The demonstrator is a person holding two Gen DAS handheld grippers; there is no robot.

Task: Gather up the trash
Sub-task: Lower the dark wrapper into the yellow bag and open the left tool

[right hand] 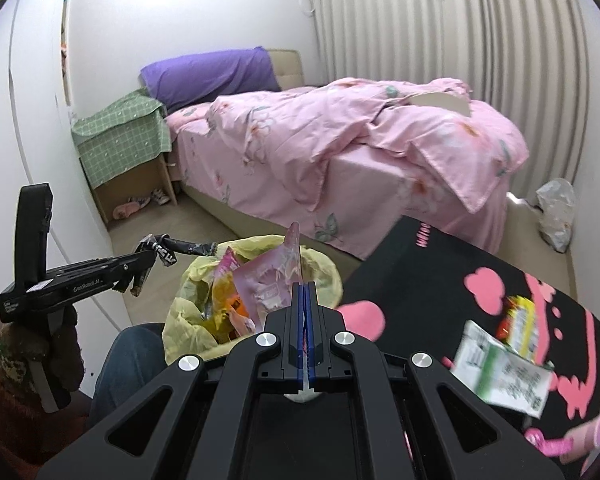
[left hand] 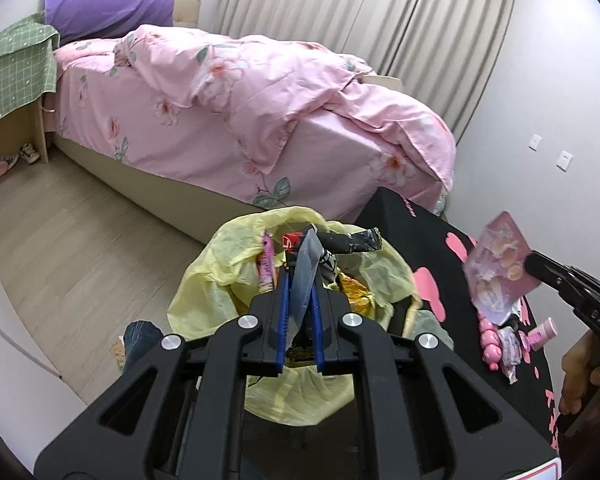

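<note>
left gripper (left hand: pixel 300 276): black angular frame, blue pads, jaws clamped on a crinkled black-and-silver foil wrapper (left hand: pixel 342 242), long and twisted, held above the bag's mouth; seen in the right wrist view (right hand: pixel 138 268) with the same wrapper (right hand: pixel 180 249) trailing from its tip

right gripper (right hand: pixel 305 292): same black frame, blue pads pressed together on a flat pink glossy packet (right hand: pixel 272 276) printed with pale round shapes, one corner standing up as a point; from the left wrist view (left hand: pixel 534 264) the packet (left hand: pixel 500 264) hangs over the tabletop, near the bag

trash bag (left hand: pixel 216 276): thin pale yellow plastic, wrinkled, mouth open, lining a bin; inside, shiny gold, orange and pink wrappers, crumpled

table cover (right hand: pixel 428 276): black, smooth, pink rounded blotches and lettering, just beside the bag; on it a blurred green-and-white paper packet (right hand: pixel 504 376), a yellow-red wrapper (right hand: pixel 520 316), a pink cylindrical tube (left hand: pixel 542 332), a pink knobbly toy (left hand: pixel 492 340)

person: denim knee (right hand: pixel 132 356) beside the bag, gloved hand (right hand: pixel 56 344) on the left gripper's handle

bed (left hand: pixel 228 120): pink floral duvet, rumpled, soft folds; purple pillow (left hand: pixel 108 10); beige base

bedside stand: green checked cloth (left hand: pixel 16 68)

curtain (right hand: pixel 440 32): pale, vertical pleats

floor (left hand: pixel 84 216): light wood-grain planks
</note>
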